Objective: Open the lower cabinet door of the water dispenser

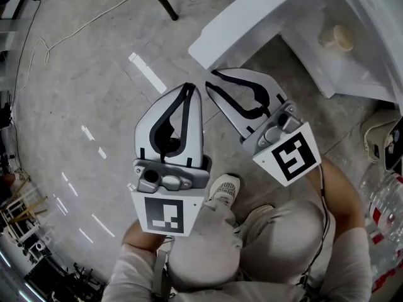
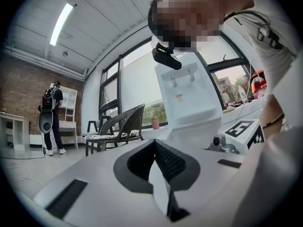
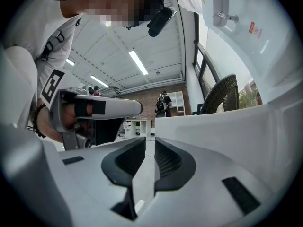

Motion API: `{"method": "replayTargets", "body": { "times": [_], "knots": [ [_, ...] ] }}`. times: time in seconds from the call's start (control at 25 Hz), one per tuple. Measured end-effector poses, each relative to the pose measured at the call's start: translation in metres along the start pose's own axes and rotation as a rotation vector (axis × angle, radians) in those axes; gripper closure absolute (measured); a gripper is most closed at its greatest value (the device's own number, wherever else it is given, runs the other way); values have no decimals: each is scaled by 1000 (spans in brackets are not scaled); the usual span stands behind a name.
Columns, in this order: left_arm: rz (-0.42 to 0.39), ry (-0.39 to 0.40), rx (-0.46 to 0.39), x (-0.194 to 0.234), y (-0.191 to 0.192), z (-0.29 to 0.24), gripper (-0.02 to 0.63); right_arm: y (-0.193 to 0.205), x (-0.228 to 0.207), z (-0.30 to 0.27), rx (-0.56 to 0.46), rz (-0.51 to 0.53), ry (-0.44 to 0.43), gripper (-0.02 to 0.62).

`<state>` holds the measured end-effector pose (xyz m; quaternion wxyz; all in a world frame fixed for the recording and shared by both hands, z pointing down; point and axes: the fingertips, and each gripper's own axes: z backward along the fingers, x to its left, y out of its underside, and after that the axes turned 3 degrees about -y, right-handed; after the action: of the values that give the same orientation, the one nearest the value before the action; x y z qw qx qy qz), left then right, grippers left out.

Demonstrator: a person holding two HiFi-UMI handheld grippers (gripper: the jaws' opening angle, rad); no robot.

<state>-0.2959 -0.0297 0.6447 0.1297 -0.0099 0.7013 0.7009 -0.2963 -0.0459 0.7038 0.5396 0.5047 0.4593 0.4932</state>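
Hovering beside the flat white lower cabinet door (image 1: 252, 24), which lies just ahead and right of it, the white right gripper (image 1: 211, 79) shows narrowly spread, empty fingers. The white left gripper (image 1: 187, 88), fingers pressed together, sits farther off.

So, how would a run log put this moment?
left gripper shut, empty | right gripper slightly open, empty | lower cabinet door swung open

Brick wall (image 2: 19, 89), tall windows (image 2: 137, 86), wicker chair (image 2: 127, 123), strip light (image 2: 62, 23), grey floor (image 1: 82, 106)

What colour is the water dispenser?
The water dispenser is white; the left gripper view shows it best.
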Motion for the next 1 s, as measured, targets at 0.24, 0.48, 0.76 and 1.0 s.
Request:
{"method": "replayTargets", "body": {
  "times": [0.24, 0.48, 0.76, 1.0],
  "knots": [
    [9, 40, -19, -11, -7, -4, 600, -14, -5, 23, -37, -63, 46, 526],
    [8, 122, -34, -52, -6, -17, 601, -23, -11, 82, -61, -72, 136, 569],
    [27, 193, -36, -96, 6, -38, 601, -23, -28, 145, -41, -70, 282, 578],
    [60, 218, -37, -123, 10, -51, 601, -16, -49, 220, 8, -55, 465, 578]
  ]
}}
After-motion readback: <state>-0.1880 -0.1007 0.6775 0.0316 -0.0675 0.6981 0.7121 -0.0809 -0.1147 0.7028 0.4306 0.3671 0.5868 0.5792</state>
